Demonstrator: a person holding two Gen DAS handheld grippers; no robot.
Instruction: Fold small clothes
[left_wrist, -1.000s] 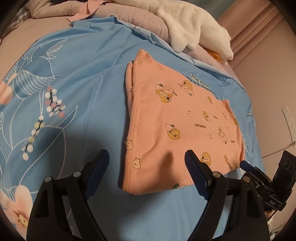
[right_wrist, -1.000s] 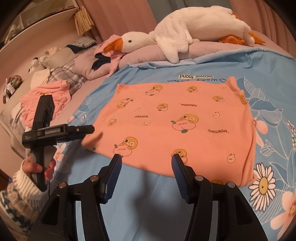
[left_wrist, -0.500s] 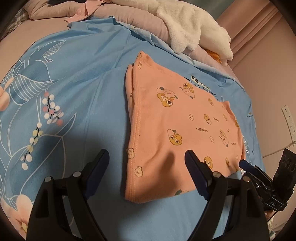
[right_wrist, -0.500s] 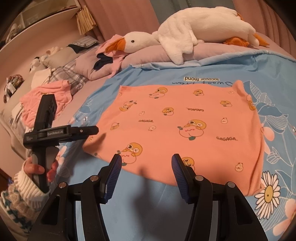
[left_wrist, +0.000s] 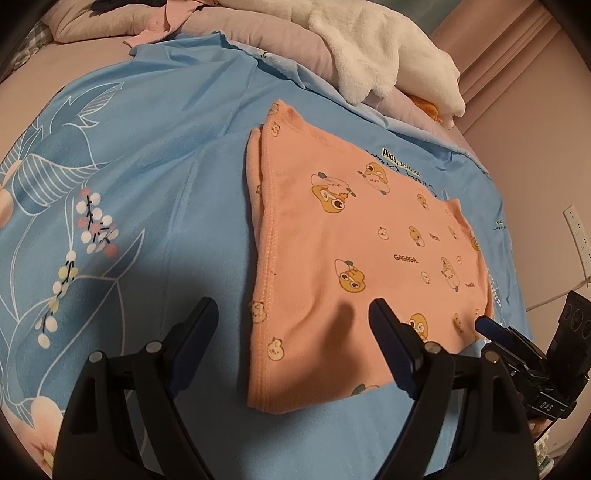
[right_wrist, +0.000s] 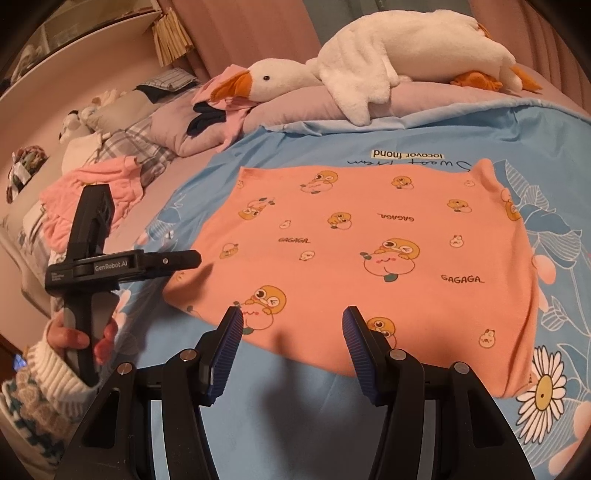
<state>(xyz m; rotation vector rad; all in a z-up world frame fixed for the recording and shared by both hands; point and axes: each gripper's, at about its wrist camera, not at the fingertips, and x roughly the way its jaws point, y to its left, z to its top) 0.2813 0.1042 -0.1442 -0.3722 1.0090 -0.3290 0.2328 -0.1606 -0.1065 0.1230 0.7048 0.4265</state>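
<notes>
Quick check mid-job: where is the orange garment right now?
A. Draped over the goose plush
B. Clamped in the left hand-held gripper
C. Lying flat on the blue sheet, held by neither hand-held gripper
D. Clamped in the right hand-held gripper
C: the orange garment lies flat on the blue sheet, while the right hand-held gripper and the left hand-held gripper both stand open and empty.

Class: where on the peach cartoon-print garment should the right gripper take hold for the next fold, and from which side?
Probably the near hem of the garment, from the front, low. That edge lies flat and free on the blue sheet, directly before the right gripper, whose jaws stand open.
</notes>
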